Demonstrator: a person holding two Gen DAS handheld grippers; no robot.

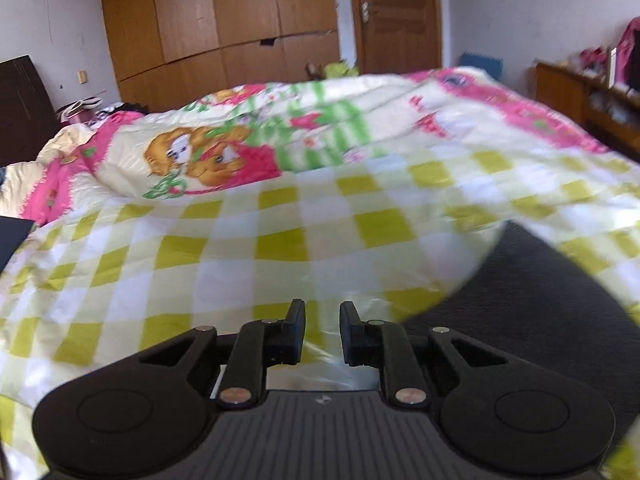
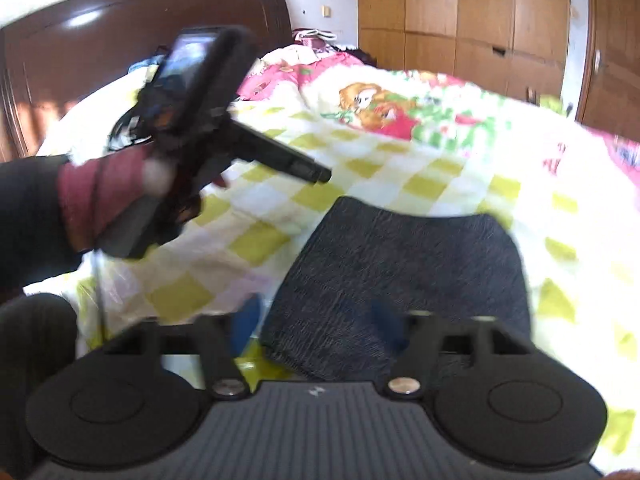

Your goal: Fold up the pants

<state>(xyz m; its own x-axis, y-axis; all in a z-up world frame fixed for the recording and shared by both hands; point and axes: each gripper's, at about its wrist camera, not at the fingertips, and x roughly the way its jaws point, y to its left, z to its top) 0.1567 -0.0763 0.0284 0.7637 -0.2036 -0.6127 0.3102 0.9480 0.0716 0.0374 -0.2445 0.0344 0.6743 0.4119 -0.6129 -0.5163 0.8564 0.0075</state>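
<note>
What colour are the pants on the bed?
Dark charcoal grey, plain with a fine heathered texture. The pants show best in the right wrist view.

Checked bedspread (image 1: 248,240), cartoon quilt (image 1: 280,136), wooden wardrobe (image 1: 224,20), dark headboard (image 2: 140,28).

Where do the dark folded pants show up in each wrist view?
Left wrist: pants at lower right, cut by the frame edge.
Right wrist: pants at lower centre, just beyond the claw.
Shared landmark: the cartoon bear print on the quilt.
</note>
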